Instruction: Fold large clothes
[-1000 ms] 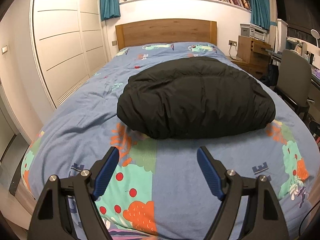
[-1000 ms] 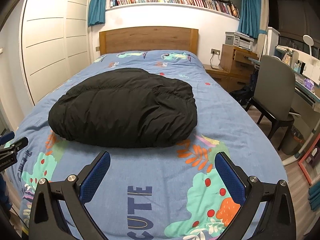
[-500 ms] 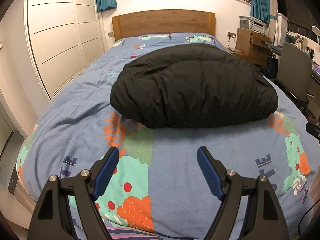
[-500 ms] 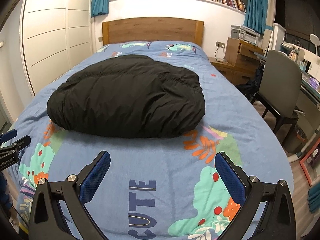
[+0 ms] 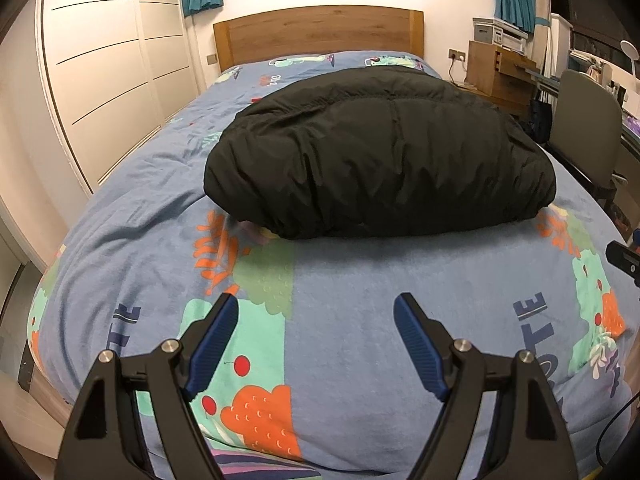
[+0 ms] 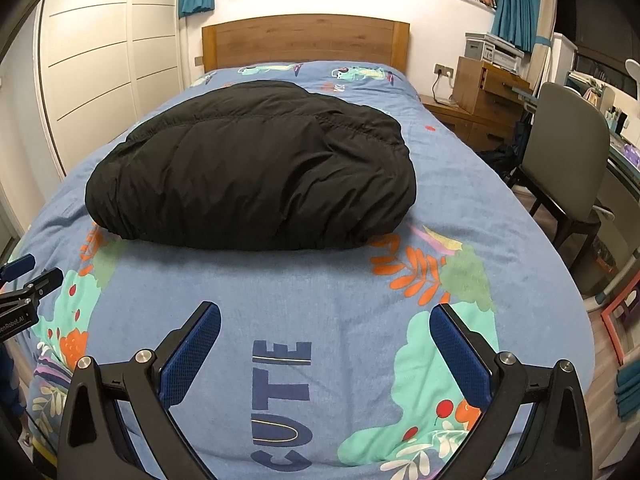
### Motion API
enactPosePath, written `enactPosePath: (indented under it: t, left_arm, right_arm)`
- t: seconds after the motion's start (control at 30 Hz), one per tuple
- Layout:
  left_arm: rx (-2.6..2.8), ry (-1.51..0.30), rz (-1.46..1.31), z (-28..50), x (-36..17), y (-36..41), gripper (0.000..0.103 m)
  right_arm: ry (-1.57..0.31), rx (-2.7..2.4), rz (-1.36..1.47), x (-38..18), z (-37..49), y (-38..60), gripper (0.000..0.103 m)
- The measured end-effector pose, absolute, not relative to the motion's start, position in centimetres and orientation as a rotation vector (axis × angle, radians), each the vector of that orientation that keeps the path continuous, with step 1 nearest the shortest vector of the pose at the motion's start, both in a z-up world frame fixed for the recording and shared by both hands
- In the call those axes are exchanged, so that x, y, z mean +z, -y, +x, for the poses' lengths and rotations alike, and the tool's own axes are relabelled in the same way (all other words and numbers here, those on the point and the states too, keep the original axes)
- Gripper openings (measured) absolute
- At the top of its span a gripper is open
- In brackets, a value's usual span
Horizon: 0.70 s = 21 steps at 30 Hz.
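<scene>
A bedroom, with a black puffy jacket (image 5: 380, 160) lying in one compact bundle in the middle of the bed (image 6: 320, 304).

Left gripper (image 5: 316, 330) and right gripper (image 6: 325, 338) hover over the near cover, fingers wide and empty. The bundle fits a finished fold or one awaiting another; any grasp should take the hem edge, not the slippery bulk.
</scene>
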<state>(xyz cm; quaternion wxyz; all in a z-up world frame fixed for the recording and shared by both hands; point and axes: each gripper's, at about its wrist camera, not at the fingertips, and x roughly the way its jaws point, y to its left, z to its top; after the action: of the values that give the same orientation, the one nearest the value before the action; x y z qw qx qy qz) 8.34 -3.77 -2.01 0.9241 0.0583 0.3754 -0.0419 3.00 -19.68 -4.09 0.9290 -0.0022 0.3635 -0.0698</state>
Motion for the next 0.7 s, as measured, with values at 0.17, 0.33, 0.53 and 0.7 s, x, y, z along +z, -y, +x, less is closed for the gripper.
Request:
enactPosePath:
  t: [0.17, 0.33, 0.53, 0.7]
  left_arm:
    - [-0.090, -0.770, 0.124, 8.17, -1.99, 3.91, 0.079]
    - [-0.090, -0.766, 0.122, 7.93, -1.89, 4.03, 0.079]
    - [-0.087, -0.757, 0.117, 7.64, -1.56, 3.90, 0.079]
    - [-0.091, -0.751, 0.118, 7.49, -1.32, 3.84, 0.079]
  right_arm:
    - [-0.743, -0.143, -0.005, -4.01, 2.94, 19.71, 0.102]
    - [-0.740, -0.142, -0.009, -3.84, 2.83, 19.67, 0.102]
    - [-0.737, -0.141, -0.016, -3.60, 2.62, 19.50, 0.102]
    - [-0.730, -0.141, -0.024, -3.29, 2.37, 19.31, 0.102]
